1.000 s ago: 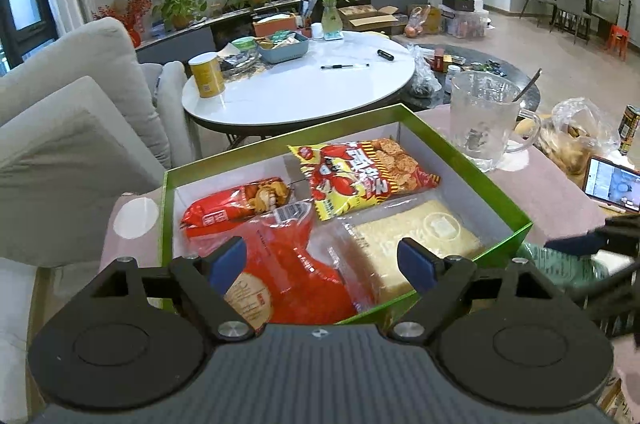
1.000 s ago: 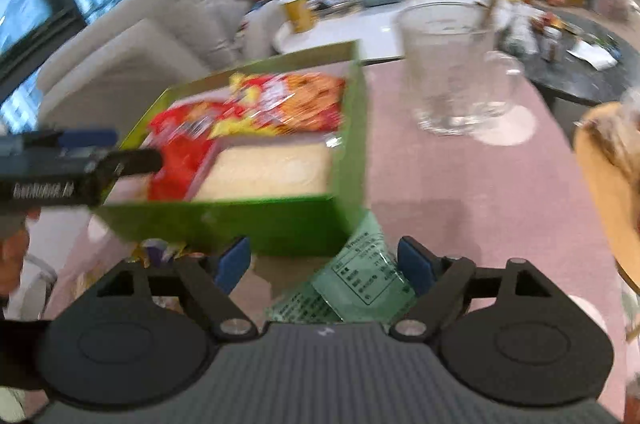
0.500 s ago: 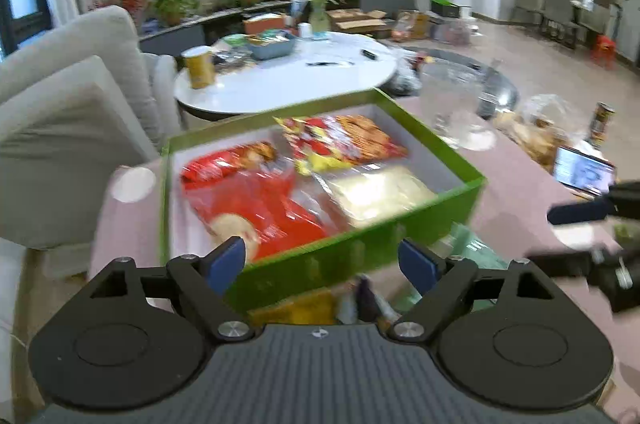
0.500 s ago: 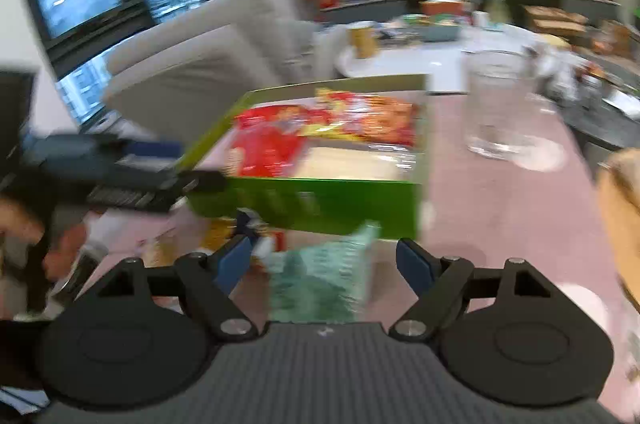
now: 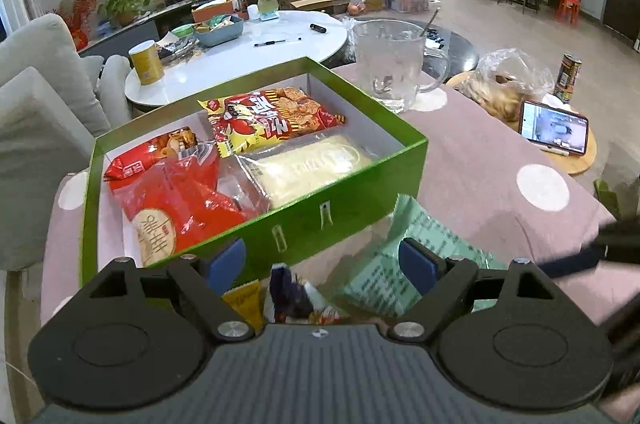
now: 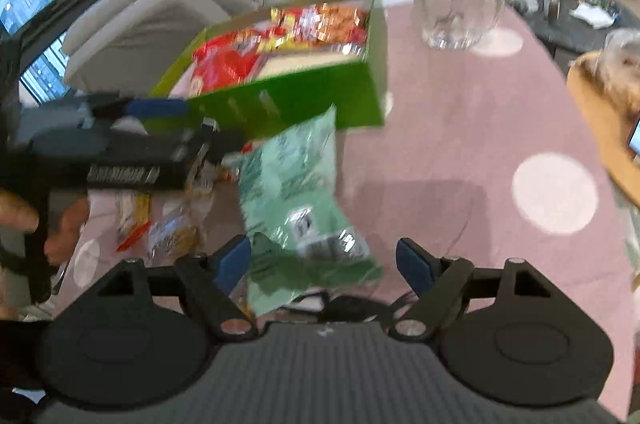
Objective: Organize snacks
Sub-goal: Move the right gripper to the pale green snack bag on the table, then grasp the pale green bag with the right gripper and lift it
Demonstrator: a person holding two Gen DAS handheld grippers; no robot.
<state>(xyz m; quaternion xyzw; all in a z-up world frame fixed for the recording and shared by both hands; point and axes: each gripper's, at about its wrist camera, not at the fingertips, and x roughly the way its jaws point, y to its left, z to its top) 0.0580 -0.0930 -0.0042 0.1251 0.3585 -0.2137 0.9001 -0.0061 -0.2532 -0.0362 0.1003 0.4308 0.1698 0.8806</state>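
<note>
Centrally, a green box [image 5: 344, 200] sits open on a pink counter [image 5: 480, 160] with white dots. Inside it lie four snack packs: a red bag [image 5: 188, 200] at the near left, a smaller red pack [image 5: 148, 160] behind it, a red and yellow chip bag [image 5: 272, 116] at the far side, and a clear pack of pale yellow wafers [image 5: 308, 168] at the near right.

Just in front of the box, loose on the counter, lie more snacks: a pale green packet [image 6: 292, 192] with one corner leaning against the box's front wall, a dark blue and white wrapper [image 5: 292, 296], and a yellow packet [image 5: 244, 300] beside it.

The left gripper [image 5: 320, 260] hovers over these loose snacks, its blue-padded fingers [image 5: 224, 260] spread wide and holding nothing. The right gripper [image 6: 324, 260] hangs over the near end of the pale green packet, its fingers [image 6: 414, 262] also spread apart on either side of the packet, not pressing it. From the right wrist view, the left gripper shows at the left edge with a hand [image 6: 24, 220] behind it.

Beyond the box stand a clear glass pitcher [image 5: 392, 60] and, to the right, a phone [image 5: 554, 128] on a wooden board [image 5: 576, 164].
</note>
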